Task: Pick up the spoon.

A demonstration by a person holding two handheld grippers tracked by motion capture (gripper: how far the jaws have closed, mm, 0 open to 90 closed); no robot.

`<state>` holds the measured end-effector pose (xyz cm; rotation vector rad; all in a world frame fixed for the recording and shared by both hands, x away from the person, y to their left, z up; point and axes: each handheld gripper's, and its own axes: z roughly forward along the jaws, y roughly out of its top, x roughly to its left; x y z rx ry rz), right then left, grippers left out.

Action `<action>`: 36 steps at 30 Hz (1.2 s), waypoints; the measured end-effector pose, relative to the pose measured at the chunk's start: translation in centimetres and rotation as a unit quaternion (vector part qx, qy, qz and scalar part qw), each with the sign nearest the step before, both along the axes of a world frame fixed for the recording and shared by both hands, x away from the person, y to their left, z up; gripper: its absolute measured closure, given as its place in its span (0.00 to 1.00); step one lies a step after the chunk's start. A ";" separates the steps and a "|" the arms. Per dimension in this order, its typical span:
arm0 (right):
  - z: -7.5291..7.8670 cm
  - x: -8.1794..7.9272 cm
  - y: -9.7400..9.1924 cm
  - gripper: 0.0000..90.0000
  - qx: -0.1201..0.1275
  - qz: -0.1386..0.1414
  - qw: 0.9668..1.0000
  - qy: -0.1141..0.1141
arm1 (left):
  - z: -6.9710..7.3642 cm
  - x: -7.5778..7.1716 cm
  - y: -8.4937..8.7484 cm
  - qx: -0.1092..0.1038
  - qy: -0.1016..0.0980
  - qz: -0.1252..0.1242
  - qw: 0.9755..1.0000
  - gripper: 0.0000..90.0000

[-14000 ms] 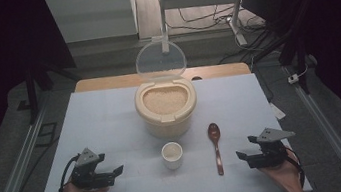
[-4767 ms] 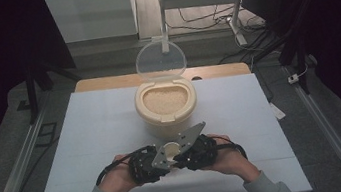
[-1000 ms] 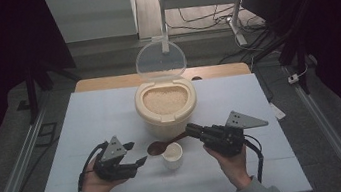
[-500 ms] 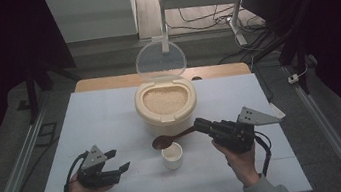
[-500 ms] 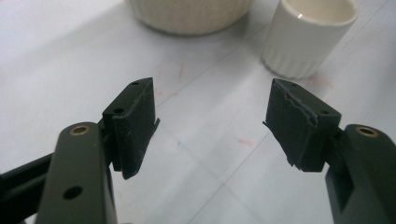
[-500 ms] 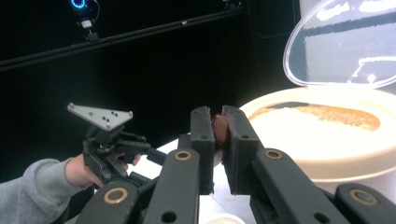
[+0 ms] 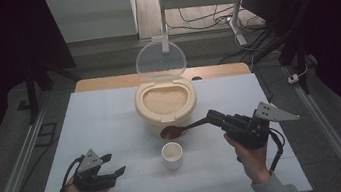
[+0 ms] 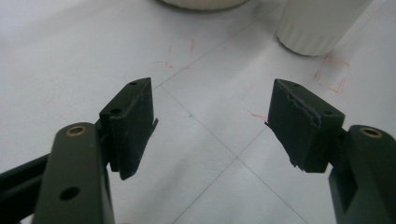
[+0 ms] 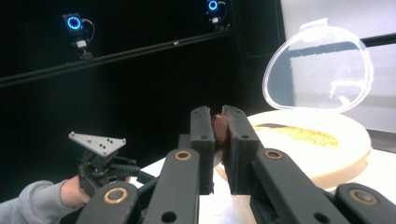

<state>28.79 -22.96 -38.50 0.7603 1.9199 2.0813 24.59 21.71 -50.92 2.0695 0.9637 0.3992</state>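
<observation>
- The left tongs (image 7: 114,173) rest low on the white surface (image 7: 111,119), well to the left of the small white cup (image 7: 172,155), with nothing between the jaws.
- In the left gripper view the left tongs (image 8: 212,123) stand wide apart, having just been opening; only bare surface and faint red pen marks lie between the pads.
- In that view the cup (image 8: 322,23) is cut off by the top edge, so only its ribbed lower wall shows; what it holds cannot be told there.
- From above, the cup stands just in front of the cream rice container (image 7: 165,104); its contents are too small to make out.
- The container's clear lid (image 7: 160,62) stands upright behind it, and pale grain fills the bowl.
- The wooden spoon (image 7: 183,128) hangs between cup and container, its bowl just beyond the cup and against the container's front wall; whether it touches that wall is unclear.
- Whether the spoon bowl carries anything cannot be made out.
- The right tongs (image 7: 212,118), right of the cup, are clamped tight on the spoon's handle end.
- In the right gripper view the right tongs (image 9: 218,126) pinch the brown handle (image 9: 218,127); the rest of the spoon is hidden behind the jaws.
- The other hand (image 9: 74,191) appears dimly at lower left.
</observation>
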 end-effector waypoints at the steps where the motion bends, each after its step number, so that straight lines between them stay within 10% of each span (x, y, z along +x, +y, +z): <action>1: 0.1 0.0 -0.1 0.93 0.004 -0.001 1.000 0.000 | 0.0 0.0 0.0 0.002 0.001 -0.001 1.000 0.34; 36: 2.8 3.1 -1.1 0.93 0.025 -0.053 0.998 -0.012 | -0.2 -0.2 0.1 -0.003 0.008 0.003 1.000 0.32</action>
